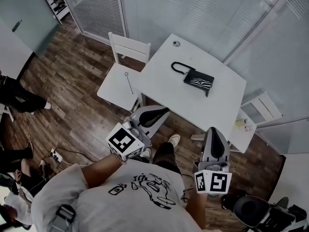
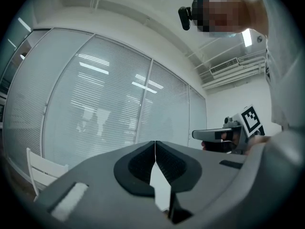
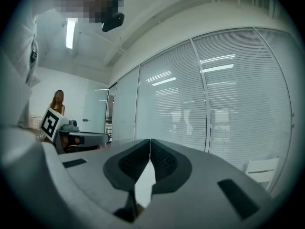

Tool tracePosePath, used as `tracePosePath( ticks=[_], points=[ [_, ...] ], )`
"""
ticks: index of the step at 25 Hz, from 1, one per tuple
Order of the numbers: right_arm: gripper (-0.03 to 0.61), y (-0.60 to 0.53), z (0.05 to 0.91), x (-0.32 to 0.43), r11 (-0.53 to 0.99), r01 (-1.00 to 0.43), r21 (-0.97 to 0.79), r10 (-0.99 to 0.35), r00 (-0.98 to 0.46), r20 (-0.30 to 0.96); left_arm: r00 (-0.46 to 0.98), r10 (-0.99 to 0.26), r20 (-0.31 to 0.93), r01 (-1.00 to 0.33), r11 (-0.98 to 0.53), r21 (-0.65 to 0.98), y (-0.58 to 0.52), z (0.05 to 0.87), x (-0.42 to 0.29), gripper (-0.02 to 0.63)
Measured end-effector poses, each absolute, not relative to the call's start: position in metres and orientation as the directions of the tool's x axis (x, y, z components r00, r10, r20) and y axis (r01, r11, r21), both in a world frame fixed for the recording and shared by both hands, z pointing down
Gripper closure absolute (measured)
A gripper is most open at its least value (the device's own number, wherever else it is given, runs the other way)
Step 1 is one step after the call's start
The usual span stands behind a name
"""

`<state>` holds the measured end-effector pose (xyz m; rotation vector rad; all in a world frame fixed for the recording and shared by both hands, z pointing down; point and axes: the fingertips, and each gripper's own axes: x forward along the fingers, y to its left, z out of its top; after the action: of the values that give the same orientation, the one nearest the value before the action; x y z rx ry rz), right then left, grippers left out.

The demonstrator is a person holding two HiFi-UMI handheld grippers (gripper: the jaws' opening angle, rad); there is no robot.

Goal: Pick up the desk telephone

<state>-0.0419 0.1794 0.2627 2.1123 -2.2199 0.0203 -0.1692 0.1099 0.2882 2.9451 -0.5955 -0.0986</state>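
The desk telephone [image 1: 198, 80] is a black unit with a looped black cord [image 1: 179, 66], lying on the white table [image 1: 164, 76] in the head view. Neither gripper view shows it. My left gripper [image 1: 163, 111] is held level near the table's front left edge, well short of the telephone, with its jaws shut and nothing between them [image 2: 155, 146]. My right gripper [image 1: 214, 130] hovers by the table's front edge, right of the left one, also shut and empty [image 3: 150, 143]. Each gripper shows in the other's view: the right gripper [image 2: 223, 134] and the left gripper [image 3: 71, 137].
A white chair [image 1: 121, 75] with a thin wand [image 1: 129, 82] on its seat stands left of the table. A second white chair [image 1: 260, 108] and small bottles [image 1: 244, 124] are at the right. Glass walls with blinds ring the table. A power strip [image 1: 57, 154] lies on the floor.
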Motion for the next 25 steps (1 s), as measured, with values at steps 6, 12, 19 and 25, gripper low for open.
tracePosePath(
  ticks=[6,12,19,25],
  points=[
    [0.572,0.146,0.270,0.007,0.049,-0.998,0.032,-0.997,-0.047,0.065,0.920,-0.390,-0.032,-0.383,-0.914,0.136,0.077,0.294,-0.121,0.609],
    [0.572,0.101,0.266,0.077,0.067,-0.997,0.032,-0.996,-0.065,0.061,0.915,-0.402,-0.037,-0.395,-0.911,0.121,0.035,0.287,-0.047,0.609],
    [0.572,0.053,0.271,0.157,0.095,-0.995,0.025,-0.993,-0.093,0.072,0.905,-0.426,-0.017,-0.422,-0.900,0.106,-0.014,0.290,0.032,0.609],
    [0.572,0.021,0.289,0.190,0.126,-0.992,0.022,-0.988,-0.123,0.098,0.886,-0.463,0.005,-0.460,-0.881,0.110,-0.044,0.305,0.060,0.609]
  ],
)
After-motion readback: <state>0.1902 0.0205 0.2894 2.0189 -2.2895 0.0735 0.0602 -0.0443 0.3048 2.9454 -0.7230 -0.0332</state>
